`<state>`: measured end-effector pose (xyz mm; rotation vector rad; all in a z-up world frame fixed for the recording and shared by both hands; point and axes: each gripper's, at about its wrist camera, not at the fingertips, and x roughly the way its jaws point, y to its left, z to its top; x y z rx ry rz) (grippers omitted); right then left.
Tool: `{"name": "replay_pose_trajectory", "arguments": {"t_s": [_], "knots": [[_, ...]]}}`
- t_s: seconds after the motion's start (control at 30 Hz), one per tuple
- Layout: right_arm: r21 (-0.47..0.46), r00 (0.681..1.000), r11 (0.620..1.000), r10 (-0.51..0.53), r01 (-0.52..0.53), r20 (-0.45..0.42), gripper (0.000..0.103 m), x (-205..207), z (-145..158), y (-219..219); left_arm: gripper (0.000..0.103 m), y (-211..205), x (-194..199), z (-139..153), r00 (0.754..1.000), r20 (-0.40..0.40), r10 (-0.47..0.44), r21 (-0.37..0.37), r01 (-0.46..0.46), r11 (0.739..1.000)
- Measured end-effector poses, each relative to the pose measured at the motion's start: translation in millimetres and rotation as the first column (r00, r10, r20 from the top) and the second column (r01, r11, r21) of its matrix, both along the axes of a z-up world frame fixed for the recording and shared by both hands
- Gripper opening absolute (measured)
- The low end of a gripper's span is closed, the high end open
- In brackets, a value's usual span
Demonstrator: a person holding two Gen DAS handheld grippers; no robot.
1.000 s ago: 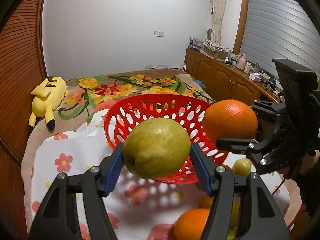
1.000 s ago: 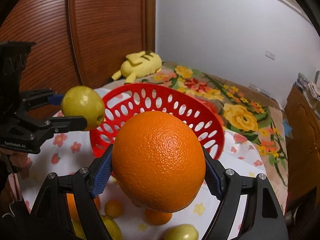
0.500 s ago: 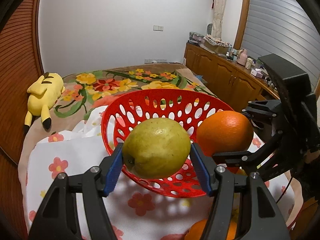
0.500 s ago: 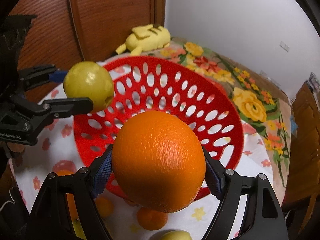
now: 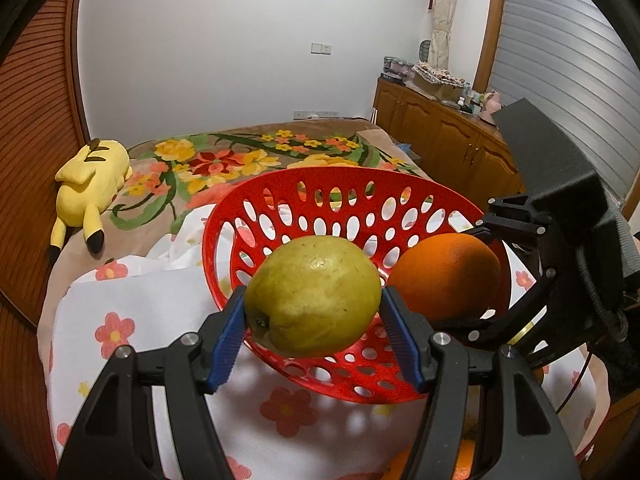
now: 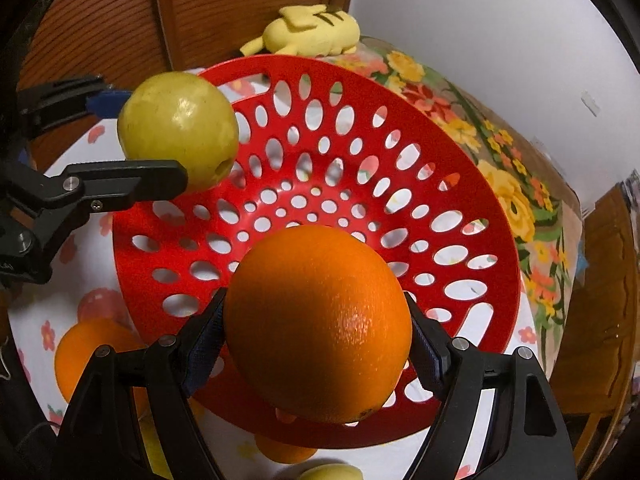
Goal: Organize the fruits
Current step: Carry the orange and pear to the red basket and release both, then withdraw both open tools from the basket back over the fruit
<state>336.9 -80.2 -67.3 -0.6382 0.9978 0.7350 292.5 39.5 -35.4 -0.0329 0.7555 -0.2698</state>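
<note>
My left gripper [image 5: 314,316] is shut on a yellow-green guava [image 5: 313,295], held over the near rim of the red perforated basket [image 5: 340,208]. In the right wrist view that guava [image 6: 179,130] hangs at the basket's left rim [image 6: 400,96], with the left gripper [image 6: 132,140] around it. My right gripper [image 6: 318,332] is shut on a large orange [image 6: 318,326], tilted steeply down over the basket's inside. From the left wrist view the orange [image 5: 444,276] sits at the basket's right side in the right gripper [image 5: 480,276]. The basket holds no fruit.
Loose oranges [image 6: 92,348] and a yellow-green fruit [image 6: 328,472] lie on the white flowered cloth [image 5: 132,320] near the basket. A yellow plush toy [image 5: 90,176] rests on the floral bedspread. A wooden cabinet [image 5: 440,136] stands at right, a wooden door [image 6: 220,4] behind.
Both grippers have sunk toward the basket with their fruit. The right gripper tipped downward, so the orange now hangs over the basket's inside instead of above its rim.
</note>
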Motion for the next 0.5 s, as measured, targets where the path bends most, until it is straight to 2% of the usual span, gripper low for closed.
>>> {"name": "replay_pose_trajectory", "arguments": {"t_s": [0.27,0.37,0.5], "knots": [[-0.055,1.000,0.998,-0.010,0.009,-0.023,0.085,10,-10,11,0.064,2,3,-1,1.000,-0.002,-0.007,-0.001,0.007,1.000],[-0.032,1.000,0.999,-0.026,0.027,0.018,0.089,12,0,12,0.064,3,5,-3,1.000,-0.005,-0.004,0.003,0.004,1.000],[-0.014,0.999,0.999,-0.036,0.036,0.036,0.090,11,9,7,0.065,3,6,-3,1.000,-0.007,-0.011,-0.004,0.011,1.000]]}}
